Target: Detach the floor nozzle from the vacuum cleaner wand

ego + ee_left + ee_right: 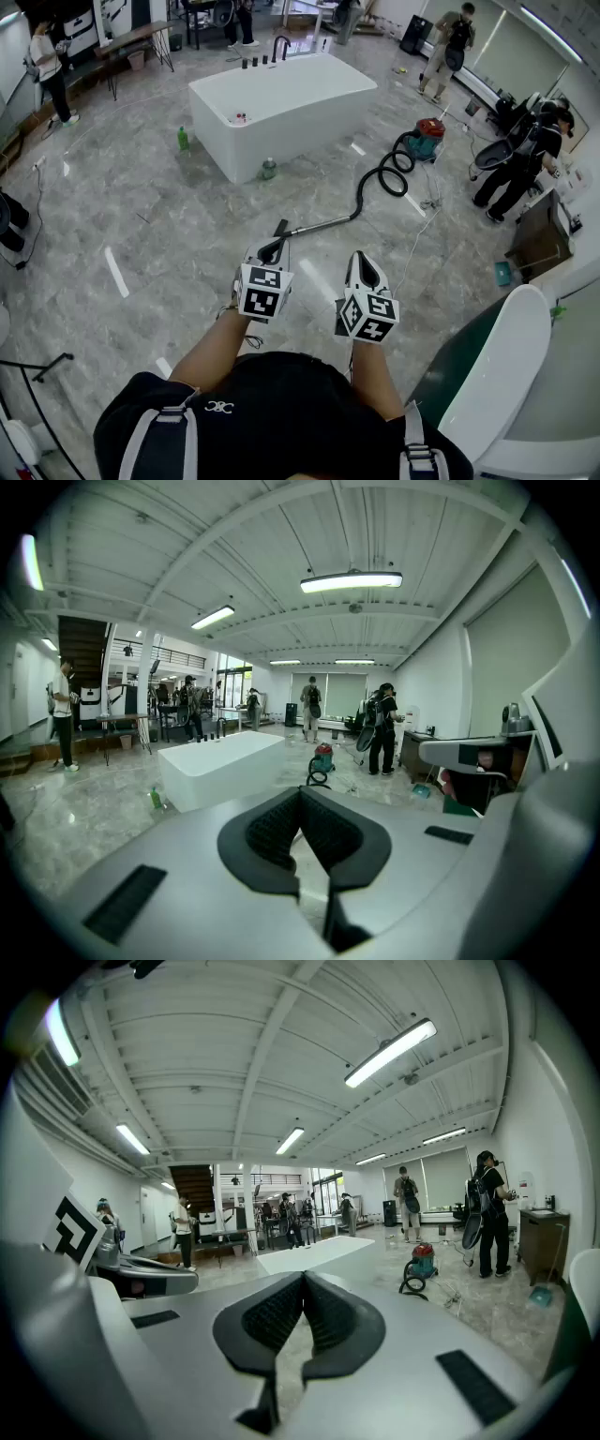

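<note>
The grey marble floor (pixel 169 234) carries everything here. A long white tub (pixel 281 103) stands in its middle toward the far edge, with people working along the far and right edges.

The vacuum cleaner's red and teal canister (pixel 429 136) sits on the floor to the right of the tub. Its black hose (pixel 384 178) loops away from it toward the near side. The hose runs into the metal wand (pixel 323 225), which lies flat on the floor and points at the person. The wand ends in the dark floor nozzle (pixel 280 229), just beyond the left tongs (pixel 301 803) and partly hidden behind them in the head view.

The left tongs are pressed together with nothing between the pads. The right tongs (pixel 304 1283) are the same, pads meeting and empty. Neither touches the vacuum.

The nozzle is probably light, rigid plastic, while the wand looks like a smooth, stiff tube that could slip under the pads. The joint may be a tight push fit or a latch; that cannot be made out. A sound grip would put one pair on the wand just behind the joint. The other would take the nozzle's neck and pull straight along the tube, while the trailing hose drags.
</note>
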{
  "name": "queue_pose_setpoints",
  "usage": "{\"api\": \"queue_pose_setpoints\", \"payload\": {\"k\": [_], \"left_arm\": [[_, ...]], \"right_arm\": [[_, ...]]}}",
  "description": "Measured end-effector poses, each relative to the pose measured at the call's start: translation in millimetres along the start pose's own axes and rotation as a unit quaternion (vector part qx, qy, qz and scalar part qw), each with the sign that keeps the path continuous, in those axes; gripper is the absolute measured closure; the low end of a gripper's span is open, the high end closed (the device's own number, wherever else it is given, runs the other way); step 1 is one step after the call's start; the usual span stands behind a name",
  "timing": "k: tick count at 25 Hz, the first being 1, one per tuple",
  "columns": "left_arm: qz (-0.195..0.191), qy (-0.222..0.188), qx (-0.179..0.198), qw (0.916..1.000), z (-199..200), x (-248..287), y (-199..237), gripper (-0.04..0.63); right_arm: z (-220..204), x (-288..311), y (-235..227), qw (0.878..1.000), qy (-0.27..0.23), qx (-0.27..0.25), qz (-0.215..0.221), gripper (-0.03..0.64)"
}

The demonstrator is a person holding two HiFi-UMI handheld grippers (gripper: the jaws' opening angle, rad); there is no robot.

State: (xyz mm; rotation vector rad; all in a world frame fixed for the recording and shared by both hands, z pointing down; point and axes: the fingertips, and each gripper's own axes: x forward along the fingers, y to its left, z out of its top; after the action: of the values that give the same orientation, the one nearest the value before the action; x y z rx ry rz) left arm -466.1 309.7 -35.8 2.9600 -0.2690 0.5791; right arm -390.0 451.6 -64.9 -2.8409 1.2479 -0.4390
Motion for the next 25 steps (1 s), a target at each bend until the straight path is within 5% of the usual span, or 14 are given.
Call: {"api": "queue_pose_setpoints", "payload": {"k": [15, 25], "left_arm": [[0.024, 0.009, -0.031, 0.9992, -12.7, 5.8, 73.9, 0.591], [0.06, 0.011, -0.018, 0.998, 0.6, 47.3, 93.6, 0.591]], "right_arm": [[-10.7, 57.4, 50.3, 0.999, 0.025, -0.04, 0.018, 0.604], [13.0, 118.1, 29.5, 0.999, 0.01, -0.034, 0.041, 0.604]]}}
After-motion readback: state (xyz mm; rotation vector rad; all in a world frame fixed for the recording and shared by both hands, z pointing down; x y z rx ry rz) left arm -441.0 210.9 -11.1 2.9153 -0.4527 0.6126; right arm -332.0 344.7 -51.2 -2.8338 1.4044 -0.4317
